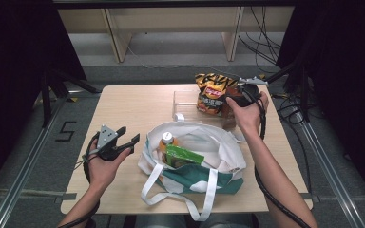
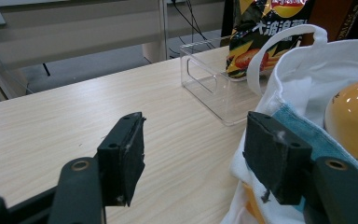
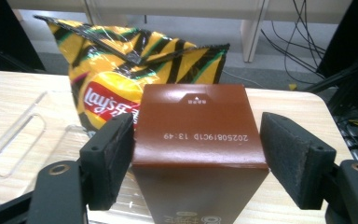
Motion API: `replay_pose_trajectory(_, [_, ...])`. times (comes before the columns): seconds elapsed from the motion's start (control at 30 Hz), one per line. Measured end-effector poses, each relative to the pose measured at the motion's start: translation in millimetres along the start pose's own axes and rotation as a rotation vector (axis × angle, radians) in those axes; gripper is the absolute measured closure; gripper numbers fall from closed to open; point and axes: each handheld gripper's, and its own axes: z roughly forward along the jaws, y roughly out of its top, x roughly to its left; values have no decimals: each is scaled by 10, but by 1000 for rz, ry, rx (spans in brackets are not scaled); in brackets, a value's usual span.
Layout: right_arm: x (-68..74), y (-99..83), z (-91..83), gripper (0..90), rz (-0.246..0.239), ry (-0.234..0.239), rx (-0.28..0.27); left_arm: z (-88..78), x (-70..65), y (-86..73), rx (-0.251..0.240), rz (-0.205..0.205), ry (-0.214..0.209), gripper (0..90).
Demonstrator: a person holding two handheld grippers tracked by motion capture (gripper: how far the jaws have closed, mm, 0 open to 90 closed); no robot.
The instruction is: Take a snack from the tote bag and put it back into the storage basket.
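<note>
Between right tongs (image 3: 196, 161): brown carton (image 3: 198, 140), pads wide, right pad clear.

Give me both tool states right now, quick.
Left tool: open, empty, beside the tote bag.
Right tool: open around the brown carton, pads not clamping it.

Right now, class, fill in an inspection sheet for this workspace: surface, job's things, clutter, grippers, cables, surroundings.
Surface: light wood table.
Job's things: brown carton upright beside the chips, which stand in a clear box; open bag holds a bottle and a green packet.
Clutter: nothing seen.
Grippers: right gripper open, carton between its jaws; left gripper open, holding nothing, at the bag's edge.
Cables: gripper cable along the right forearm; loose cables on the floor behind the table.
Surroundings: grey floor with a marked 5; wooden furniture legs behind.
</note>
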Motion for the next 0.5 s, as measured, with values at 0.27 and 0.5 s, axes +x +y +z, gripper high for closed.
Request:
replay_pose_trajectory(0.27, [-26,11,-115,279,10,31,-14,-4,-2,1,-1,-1,1,377])
replay_pose_trajectory(0.5, [-104,-26,-241,285,20,65,-23,-3,0,-2,-3,-4,2,377])
